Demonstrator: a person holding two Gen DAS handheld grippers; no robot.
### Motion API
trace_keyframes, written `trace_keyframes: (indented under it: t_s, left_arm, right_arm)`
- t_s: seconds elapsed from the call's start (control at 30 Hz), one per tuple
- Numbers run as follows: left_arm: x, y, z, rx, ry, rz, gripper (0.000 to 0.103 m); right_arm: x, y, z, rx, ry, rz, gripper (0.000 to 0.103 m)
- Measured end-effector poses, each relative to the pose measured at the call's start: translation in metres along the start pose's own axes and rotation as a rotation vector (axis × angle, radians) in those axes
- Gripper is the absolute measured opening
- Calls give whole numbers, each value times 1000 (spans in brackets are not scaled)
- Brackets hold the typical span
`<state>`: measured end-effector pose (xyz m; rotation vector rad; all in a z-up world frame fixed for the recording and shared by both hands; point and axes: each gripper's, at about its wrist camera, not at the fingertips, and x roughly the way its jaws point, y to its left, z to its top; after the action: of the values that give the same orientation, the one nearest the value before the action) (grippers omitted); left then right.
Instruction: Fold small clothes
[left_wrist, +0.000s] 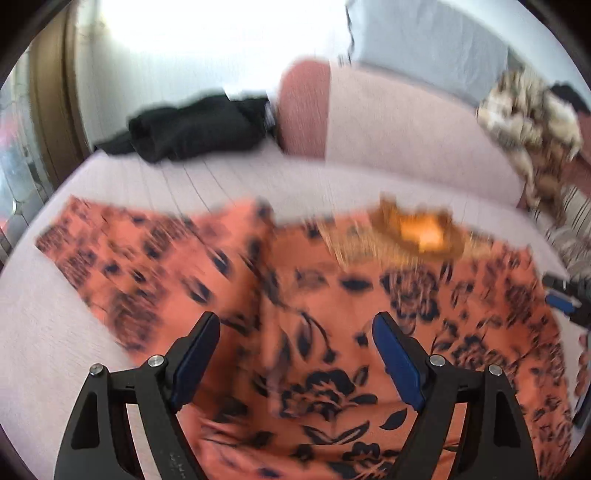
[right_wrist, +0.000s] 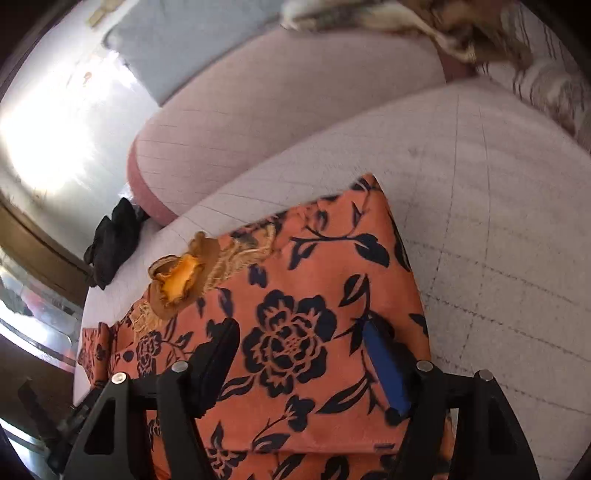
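An orange garment with a dark floral print (left_wrist: 314, 295) lies spread on the pale pink bed cover (left_wrist: 44, 350); its gold-trimmed collar (left_wrist: 417, 232) points to the far side. My left gripper (left_wrist: 295, 325) is open and empty, held above the garment's middle. In the right wrist view the same garment (right_wrist: 295, 295) fills the centre, its collar (right_wrist: 181, 280) at the left. My right gripper (right_wrist: 299, 332) is open and empty, just above the cloth near its right edge. The left view is blurred.
A black garment (left_wrist: 192, 125) lies at the far left of the bed and shows in the right wrist view (right_wrist: 110, 240). A long pink bolster (left_wrist: 388, 129) runs along the back. A brown-and-white patterned cloth (left_wrist: 532, 122) lies at the far right.
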<state>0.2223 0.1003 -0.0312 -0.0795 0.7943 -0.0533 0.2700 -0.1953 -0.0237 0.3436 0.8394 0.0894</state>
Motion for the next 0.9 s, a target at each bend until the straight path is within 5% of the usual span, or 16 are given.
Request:
trace_keyframes:
  t_s: [0.07, 0.17, 0.33, 0.43, 0.5, 0.73, 0.8, 0.83, 0.9]
  left_arm:
    - [-27, 40, 15, -83, -65, -19, 85]
    - [-41, 126, 29, -272, -103, -4, 89]
    - [5, 290, 30, -617, 7, 89, 88]
    - [38, 356, 28, -791, 56, 110, 87]
    - [50, 379, 36, -832, 50, 126, 87]
    - [78, 375, 60, -707, 56, 217, 84]
    - [84, 375, 64, -694, 75, 317, 60]
    - [89, 373, 67, -666, 109, 386, 21]
    - [86, 374, 73, -668, 123, 379, 12]
  right_arm:
    - [-30, 26, -21, -86, -86, 27, 86]
    - [-56, 50, -71, -164, -92, 70, 89]
    - [-73, 64, -139, -208, -95, 70, 89]
    - [-80, 69, -162, -231, -127, 41, 89]
    - [-78, 68, -167, -249, -117, 24, 89]
    - [-64, 64, -167, -274, -101, 13, 89]
    - [-65, 62, -167, -266, -103, 21, 89]
    - [-66, 61, -167, -261, -106, 30, 89]
    - [-65, 58, -167, -246, -101, 37, 89]
